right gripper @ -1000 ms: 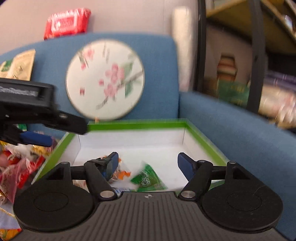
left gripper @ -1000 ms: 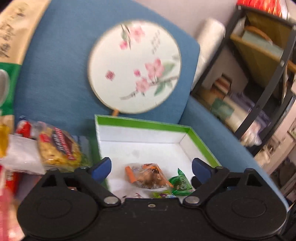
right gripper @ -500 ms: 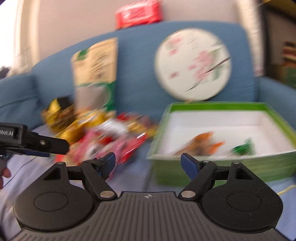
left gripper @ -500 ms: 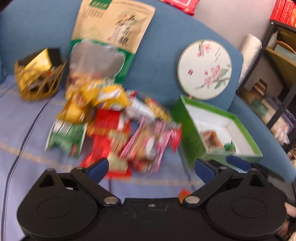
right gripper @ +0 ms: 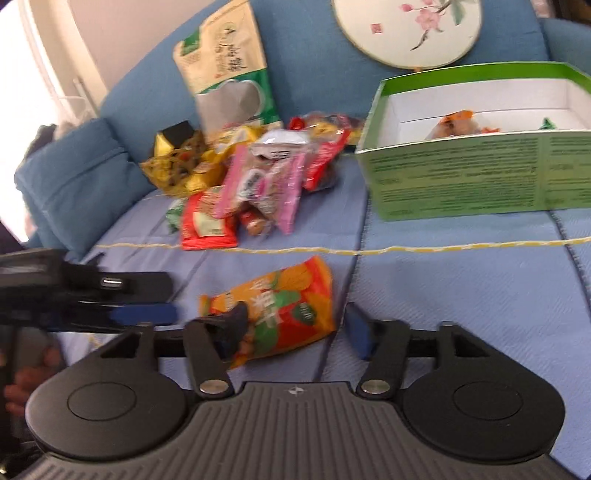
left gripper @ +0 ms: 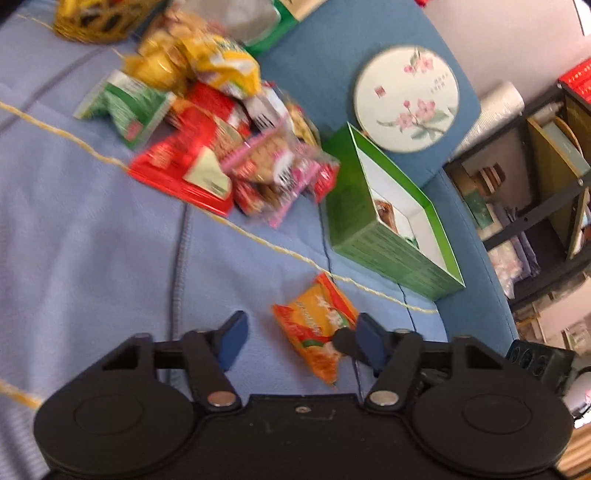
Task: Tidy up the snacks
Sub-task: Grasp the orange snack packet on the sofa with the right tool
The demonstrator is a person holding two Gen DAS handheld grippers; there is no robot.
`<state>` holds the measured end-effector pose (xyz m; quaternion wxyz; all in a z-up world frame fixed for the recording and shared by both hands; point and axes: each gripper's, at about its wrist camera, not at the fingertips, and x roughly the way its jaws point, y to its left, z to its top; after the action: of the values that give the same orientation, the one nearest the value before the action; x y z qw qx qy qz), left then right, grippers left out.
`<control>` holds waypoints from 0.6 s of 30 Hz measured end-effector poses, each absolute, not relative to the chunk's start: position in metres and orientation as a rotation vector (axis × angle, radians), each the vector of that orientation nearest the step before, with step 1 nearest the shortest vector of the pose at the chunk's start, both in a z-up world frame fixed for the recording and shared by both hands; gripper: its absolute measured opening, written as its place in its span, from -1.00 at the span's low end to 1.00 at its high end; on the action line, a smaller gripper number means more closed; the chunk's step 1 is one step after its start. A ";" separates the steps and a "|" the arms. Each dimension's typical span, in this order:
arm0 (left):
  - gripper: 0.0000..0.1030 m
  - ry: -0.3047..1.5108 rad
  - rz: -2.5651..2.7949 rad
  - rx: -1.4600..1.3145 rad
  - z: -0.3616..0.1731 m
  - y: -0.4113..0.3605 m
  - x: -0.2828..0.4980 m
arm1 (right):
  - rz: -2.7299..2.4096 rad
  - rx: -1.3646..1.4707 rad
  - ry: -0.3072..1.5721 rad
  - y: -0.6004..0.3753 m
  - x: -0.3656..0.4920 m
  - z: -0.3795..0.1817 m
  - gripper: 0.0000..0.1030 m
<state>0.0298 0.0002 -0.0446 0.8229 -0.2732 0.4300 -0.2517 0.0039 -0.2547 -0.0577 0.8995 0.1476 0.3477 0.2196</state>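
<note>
An orange snack packet [left gripper: 314, 325] [right gripper: 284, 306] lies alone on the light blue seat cover, in front of the green box [left gripper: 388, 254] [right gripper: 461, 177]. My left gripper [left gripper: 301, 341] straddles it with jaws closing; its left pad [left gripper: 232, 338] is still clear of the packet. My right gripper [right gripper: 295, 330] also straddles the packet, jaws closing, and its left finger [right gripper: 232, 325] overlaps the packet's corner. In the right wrist view the left gripper [right gripper: 147, 299] reaches in from the left. The box holds a few wrapped snacks [right gripper: 454, 123]. A pile of snacks [left gripper: 221, 147] [right gripper: 266, 177] lies beyond.
A round blossom fan [left gripper: 406, 98] [right gripper: 406, 29] leans on the blue sofa back behind the box. A tall pouch [right gripper: 225, 66] and a gold wire basket [right gripper: 173, 166] stand behind the pile. A black shelf [left gripper: 535, 166] is right of the sofa. A hand [right gripper: 22, 380] shows at far left.
Both views swung from the box interior out to the seat. The orange packet now lies between both pairs of fingers, which stand narrower than before.
</note>
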 end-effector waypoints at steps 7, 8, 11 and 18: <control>-0.48 0.933 -0.573 -0.542 -0.053 -0.013 0.043 | 0.448 0.373 0.730 -0.266 0.008 -0.059 0.63; -0.48 0.937 -0.582 -0.542 -0.053 -0.013 0.043 | 0.450 0.383 0.735 -0.267 0.009 -0.060 0.63; -0.48 0.940 -0.588 -0.542 -0.056 -0.011 0.038 | 0.465 0.390 0.745 -0.267 0.008 -0.062 0.63; -1.00 0.936 -0.571 -0.495 -0.057 -0.020 0.045 | 0.454 0.300 0.726 -0.255 0.006 -0.060 0.02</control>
<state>0.0447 -0.0201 -0.0570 0.8246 -0.2328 0.4402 -0.2686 0.0059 -0.2552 -0.0600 0.8988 0.1451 0.3506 0.2194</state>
